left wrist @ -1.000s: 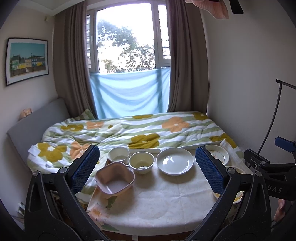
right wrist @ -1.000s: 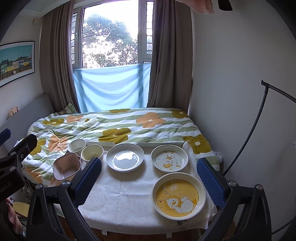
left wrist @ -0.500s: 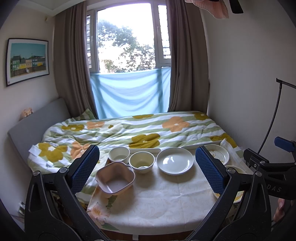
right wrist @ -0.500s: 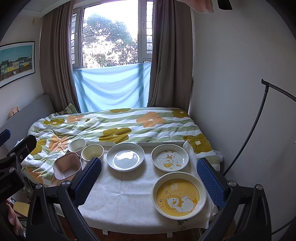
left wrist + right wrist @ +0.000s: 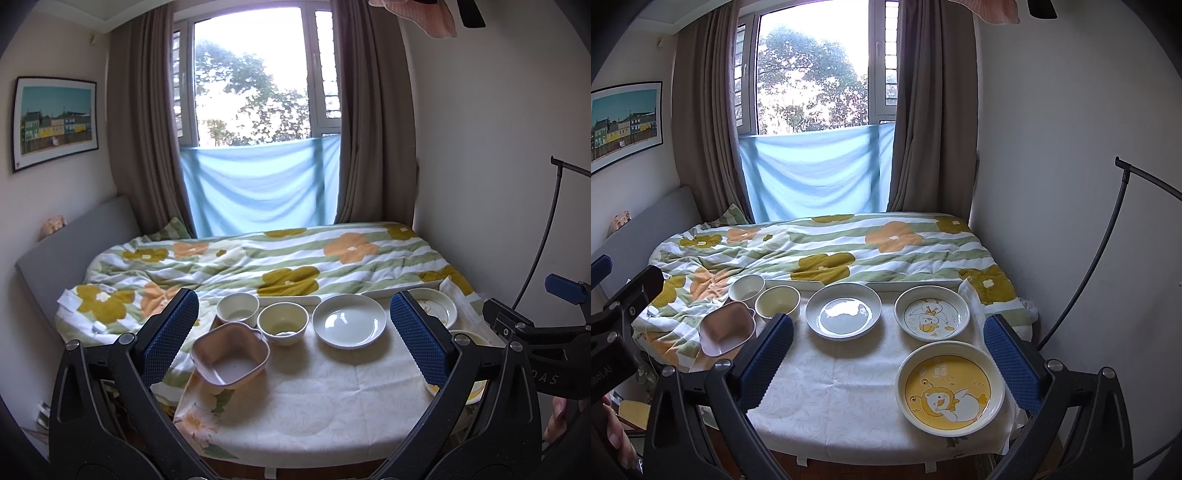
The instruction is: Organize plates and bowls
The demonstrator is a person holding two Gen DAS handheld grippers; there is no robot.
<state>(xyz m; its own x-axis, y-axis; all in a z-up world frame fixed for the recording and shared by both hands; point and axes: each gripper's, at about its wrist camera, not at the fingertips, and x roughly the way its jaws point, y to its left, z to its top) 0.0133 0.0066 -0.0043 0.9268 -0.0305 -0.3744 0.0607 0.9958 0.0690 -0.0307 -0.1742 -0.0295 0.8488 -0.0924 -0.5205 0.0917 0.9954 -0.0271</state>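
On the white-clothed table (image 5: 332,398) (image 5: 842,384) stand a pink squarish bowl (image 5: 229,363) (image 5: 727,328), two cream round bowls (image 5: 238,308) (image 5: 283,322) (image 5: 747,287) (image 5: 778,302), a plain white plate (image 5: 349,321) (image 5: 843,310), a small duck-print plate (image 5: 932,313) (image 5: 436,304) and a large yellow duck plate (image 5: 949,391). My left gripper (image 5: 293,339) hangs open above the near table edge, holding nothing. My right gripper (image 5: 888,354) is open too, its right finger beside the large yellow plate. Part of the right gripper's body shows at the right of the left wrist view.
A bed with a flowered quilt (image 5: 258,258) (image 5: 827,247) lies right behind the table. A wall (image 5: 1071,184) and a black curved stand (image 5: 1108,229) close the right side. Curtains and a window (image 5: 255,92) are at the back.
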